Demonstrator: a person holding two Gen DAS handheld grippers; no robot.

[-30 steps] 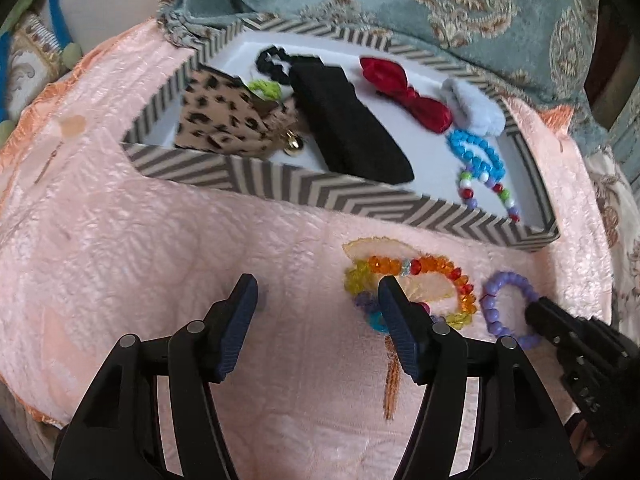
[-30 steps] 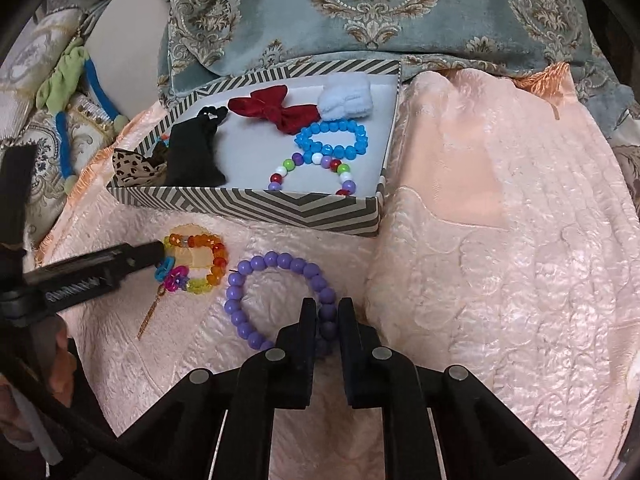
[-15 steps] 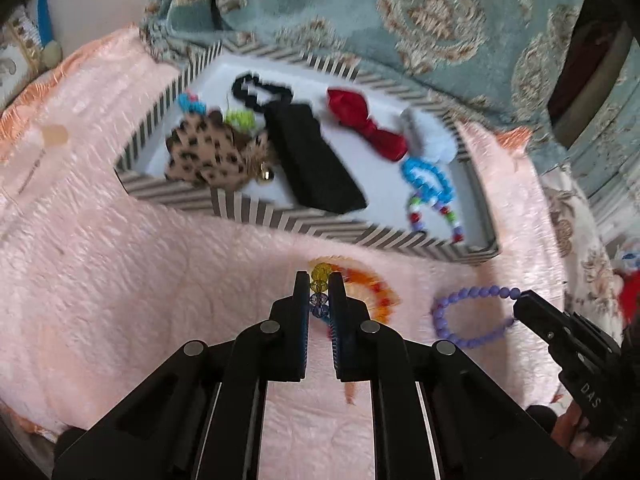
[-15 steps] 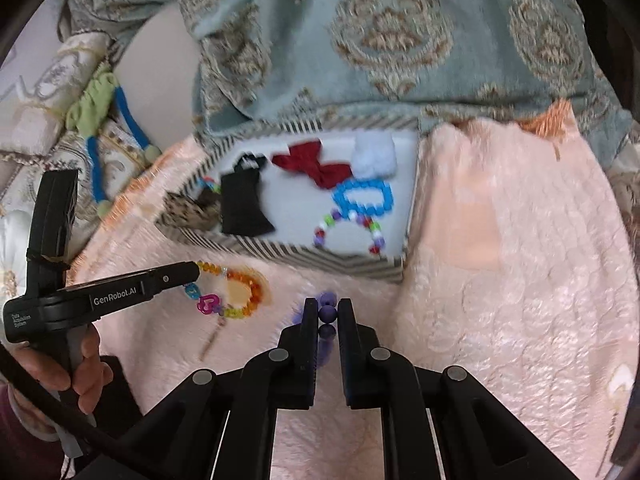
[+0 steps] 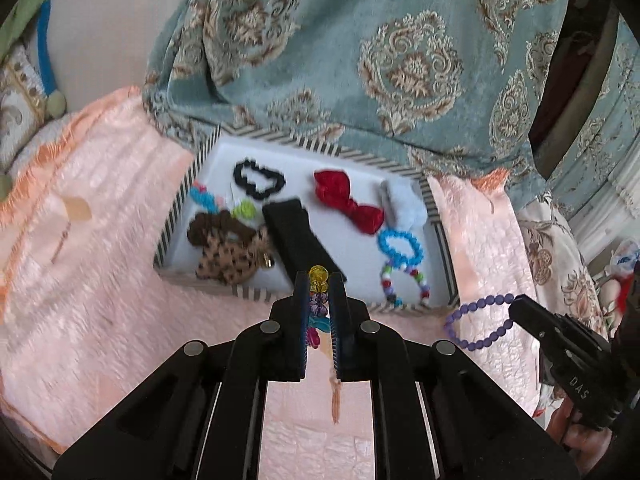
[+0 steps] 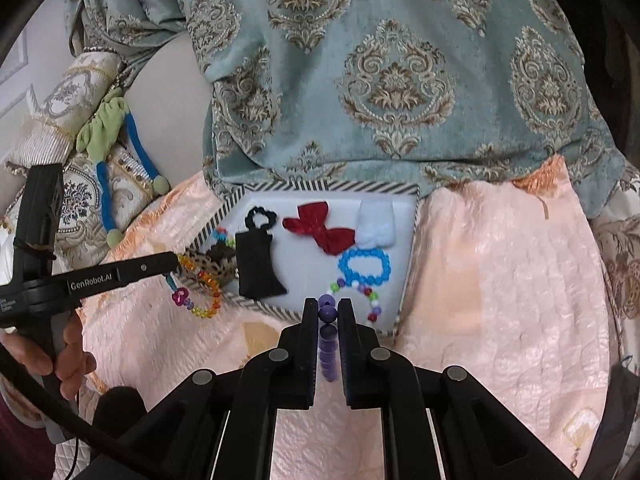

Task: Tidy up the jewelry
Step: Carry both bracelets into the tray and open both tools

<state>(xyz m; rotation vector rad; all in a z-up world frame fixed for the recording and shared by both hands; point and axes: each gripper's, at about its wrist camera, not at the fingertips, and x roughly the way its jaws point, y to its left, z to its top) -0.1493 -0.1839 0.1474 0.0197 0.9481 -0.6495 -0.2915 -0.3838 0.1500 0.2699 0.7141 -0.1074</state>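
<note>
My left gripper [image 5: 319,280] is shut on a multicoloured bead bracelet [image 5: 318,276] and holds it lifted near the striped tray's [image 5: 256,294] front wall. From the right wrist view the same bracelet [image 6: 200,280] hangs from the left gripper [image 6: 174,260]. My right gripper [image 6: 328,308] is shut on a purple bead bracelet [image 6: 328,314], lifted before the tray [image 6: 412,220]; it shows in the left wrist view [image 5: 476,322] hanging from the right gripper [image 5: 514,306]. The tray holds a blue bead bracelet [image 5: 400,246], a red bow [image 5: 348,202] and a black band [image 5: 298,242].
The tray also holds a leopard scrunchie [image 5: 228,248], a black scrunchie [image 5: 258,178] and a white fluffy clip [image 5: 404,204]. It sits on a pink quilted cover [image 5: 88,264]. A teal patterned blanket [image 5: 400,60] rises behind. A cushion with green and blue cord [image 6: 108,160] lies left.
My left gripper closed on the multicoloured bracelet and lifted it. My right gripper, shut on the purple bracelet, raised it off the cover. Both moved up and back from the tray.
</note>
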